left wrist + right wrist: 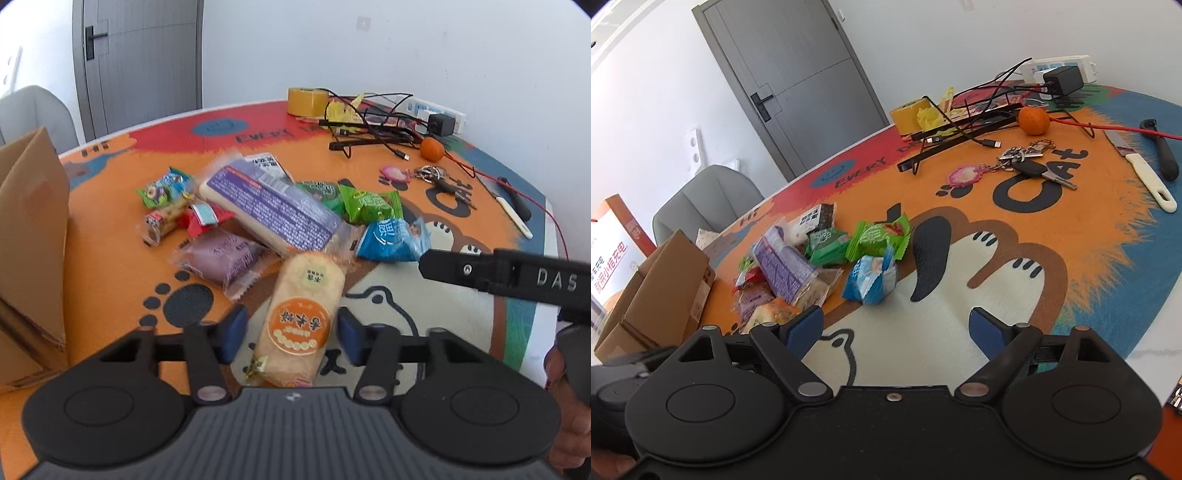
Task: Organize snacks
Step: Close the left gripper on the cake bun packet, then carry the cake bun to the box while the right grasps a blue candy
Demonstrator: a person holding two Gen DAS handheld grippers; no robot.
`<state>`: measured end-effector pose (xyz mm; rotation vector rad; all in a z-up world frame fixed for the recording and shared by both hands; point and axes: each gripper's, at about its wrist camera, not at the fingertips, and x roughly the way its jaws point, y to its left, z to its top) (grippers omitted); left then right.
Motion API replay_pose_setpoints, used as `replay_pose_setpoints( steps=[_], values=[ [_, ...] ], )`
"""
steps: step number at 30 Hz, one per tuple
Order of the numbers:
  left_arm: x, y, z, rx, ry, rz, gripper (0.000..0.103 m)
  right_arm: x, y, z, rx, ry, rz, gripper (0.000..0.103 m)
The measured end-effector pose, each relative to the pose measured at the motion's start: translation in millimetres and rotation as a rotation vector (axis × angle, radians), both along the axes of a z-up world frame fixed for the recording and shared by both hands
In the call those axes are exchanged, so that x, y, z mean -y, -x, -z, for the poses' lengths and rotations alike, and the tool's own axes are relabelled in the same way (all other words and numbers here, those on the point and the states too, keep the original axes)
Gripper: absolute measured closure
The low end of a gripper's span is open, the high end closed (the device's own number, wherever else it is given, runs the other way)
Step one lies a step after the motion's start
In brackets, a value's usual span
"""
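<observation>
A rice cracker packet (301,317) with an orange label lies on the cat-print mat (110,266) between the blue pads of my left gripper (291,334). The right-hand pad touches its edge and a narrow gap shows at the left-hand pad. Beyond it lies a heap of snacks: a long purple packet (273,210), blurred, a purple cake packet (225,258), green packets (365,205) and a blue packet (391,240). An open cardboard box (29,236) stands at the left. My right gripper (897,328) is open over the white part of the mat, holding nothing, the blue packet (871,278) ahead of it.
At the back of the table are a tape roll (307,101), tangled cables, a power strip (436,110) and a mandarin (431,148). Keys (1030,164) and a white-handled knife (1145,173) lie to the right. A grey chair (705,199) stands behind the box.
</observation>
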<state>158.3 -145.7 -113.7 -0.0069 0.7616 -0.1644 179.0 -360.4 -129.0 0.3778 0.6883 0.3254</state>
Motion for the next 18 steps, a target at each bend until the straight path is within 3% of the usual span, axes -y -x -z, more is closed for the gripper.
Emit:
replay_pose_setpoints(
  steps=[1, 4, 18],
  values=[
    [0, -1, 0, -0.005, 0.002, 0.007, 0.069, 0, -1, 0, 0.002, -0.003, 0.001, 0.018],
    [-4, 0, -3, -0.005, 0.039, 0.002, 0.069, -1, -4, 1, 0.010, -0.009, -0.001, 0.021],
    [-26, -9, -20, 0.047, 0.064, -0.059, 0.069, -16, -29, 2, 0.021, -0.028, -0.004, 0.029]
  ],
)
